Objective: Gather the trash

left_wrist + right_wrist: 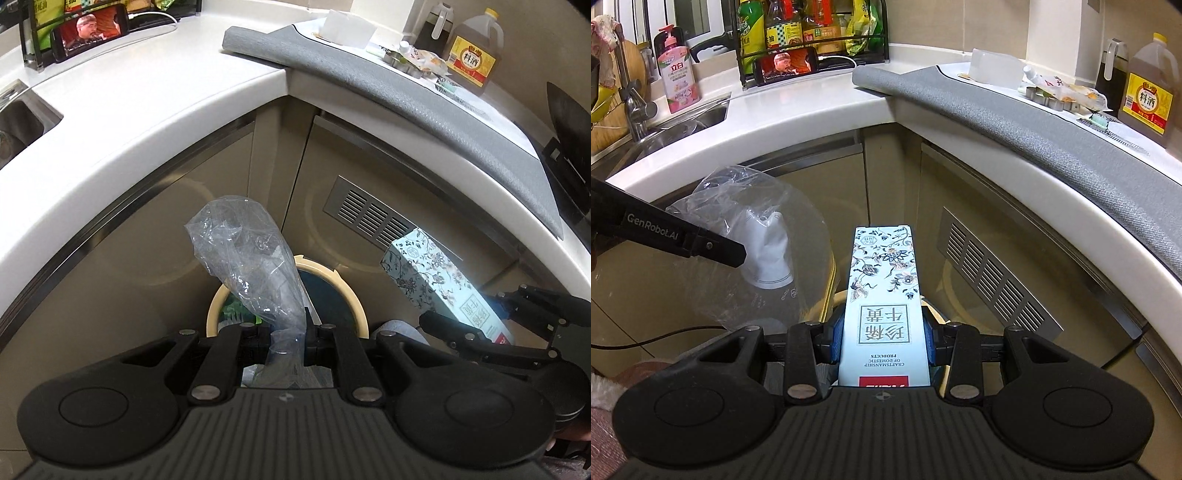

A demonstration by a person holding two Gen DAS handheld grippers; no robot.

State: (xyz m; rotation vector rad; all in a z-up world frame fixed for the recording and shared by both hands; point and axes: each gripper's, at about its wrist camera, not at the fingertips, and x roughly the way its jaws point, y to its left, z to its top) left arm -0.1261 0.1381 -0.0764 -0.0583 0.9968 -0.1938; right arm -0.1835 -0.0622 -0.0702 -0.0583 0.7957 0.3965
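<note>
Left tool [286, 341] clamped on crumpled clear plastic bag [245, 258] above round beige-rimmed bin [354, 299], floral carton [439, 284] alongside.

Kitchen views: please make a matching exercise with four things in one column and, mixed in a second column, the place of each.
Things:
1. clear plastic bag
2. flowered box
3. phone
4. pink soap bottle

Places:
A. beside the sink
B. shut in the right gripper
C. leaning on the black rack
D. shut in the left gripper, above the bin

Pairs: 1-D, 2-B, 3-C, 4-A
</note>
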